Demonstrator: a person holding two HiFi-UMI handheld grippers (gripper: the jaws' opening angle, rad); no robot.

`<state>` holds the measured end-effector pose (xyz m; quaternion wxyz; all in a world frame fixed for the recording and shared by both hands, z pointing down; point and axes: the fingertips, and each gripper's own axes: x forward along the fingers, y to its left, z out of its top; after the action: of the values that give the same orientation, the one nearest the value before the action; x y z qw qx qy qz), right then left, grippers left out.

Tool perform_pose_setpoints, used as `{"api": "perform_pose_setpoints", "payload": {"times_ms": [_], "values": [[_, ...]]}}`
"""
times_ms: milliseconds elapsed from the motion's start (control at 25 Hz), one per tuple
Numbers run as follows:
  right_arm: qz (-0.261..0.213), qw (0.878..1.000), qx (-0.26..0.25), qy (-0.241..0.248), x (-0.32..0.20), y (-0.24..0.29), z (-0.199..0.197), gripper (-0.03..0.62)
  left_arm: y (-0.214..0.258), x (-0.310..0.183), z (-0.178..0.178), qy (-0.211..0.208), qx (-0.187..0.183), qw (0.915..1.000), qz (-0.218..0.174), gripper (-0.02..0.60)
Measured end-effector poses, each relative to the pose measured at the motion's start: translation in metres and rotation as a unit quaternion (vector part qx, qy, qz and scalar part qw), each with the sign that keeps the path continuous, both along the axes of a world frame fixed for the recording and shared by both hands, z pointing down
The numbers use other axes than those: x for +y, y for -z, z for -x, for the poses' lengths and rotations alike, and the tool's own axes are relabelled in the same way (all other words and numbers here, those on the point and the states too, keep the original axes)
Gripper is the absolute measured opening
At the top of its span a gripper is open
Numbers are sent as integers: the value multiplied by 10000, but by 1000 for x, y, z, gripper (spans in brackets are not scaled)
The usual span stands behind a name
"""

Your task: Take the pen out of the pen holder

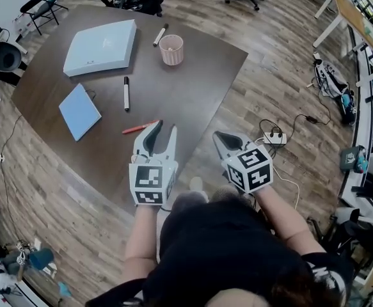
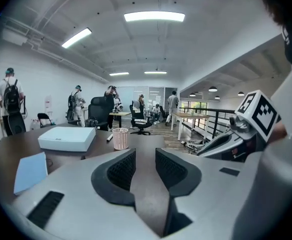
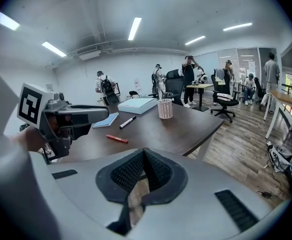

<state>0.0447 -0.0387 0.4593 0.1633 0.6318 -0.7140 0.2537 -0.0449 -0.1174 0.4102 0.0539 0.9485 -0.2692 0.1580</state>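
Head view: left gripper [image 1: 163, 133] at the near edge of the table [image 1: 205, 82]; red pen [image 1: 140, 127] lies just ahead of it, well apart from the pink pen holder [image 1: 171, 49].
Left gripper view: jaws parted, nothing between.
Right gripper view: right gripper [image 3: 143, 155] tips pressed together, empty.

Matt dark wood-grain table [image 1: 192, 75]; pink latticed pen holder [image 1: 171, 50]; wood-plank floor [image 1: 269, 88].
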Motion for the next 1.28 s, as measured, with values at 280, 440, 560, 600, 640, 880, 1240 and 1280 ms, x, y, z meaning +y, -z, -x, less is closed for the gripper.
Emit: {"api": "perform_pose_setpoints", "payload": {"times_ms": [280, 440, 560, 600, 640, 880, 1240, 1280], "values": [[24, 9998, 57, 177, -28, 3, -9, 17, 7, -22, -20, -35, -382, 9976, -580, 135], [-53, 9994, 42, 328, -51, 4, -23, 17, 8, -37, -32, 108, -365, 9977, -569, 135], [-111, 9986, 4, 508, -71, 6, -36, 18, 9, -54, -43, 314, -399, 9971, -572, 135], [-124, 9982, 1, 593, -78, 7, -40, 17, 9, -61, -48, 393, -402, 9968, -563, 135], [-135, 9976, 2, 683, -85, 7, -45, 18, 8, -67, -52, 470, -398, 9966, -547, 135], [-135, 9937, -37, 1111, -121, 9, -78, 17, 2, -102, -90, 805, -442, 9949, -411, 135], [20, 9891, -217, 1453, -163, -5, -120, 18, -13, -156, -137, 1134, -437, 9925, -119, 135], [33, 9886, -226, 1490, -168, -6, -124, 17, -14, -163, -141, 1160, -442, 9922, -93, 135]]}}
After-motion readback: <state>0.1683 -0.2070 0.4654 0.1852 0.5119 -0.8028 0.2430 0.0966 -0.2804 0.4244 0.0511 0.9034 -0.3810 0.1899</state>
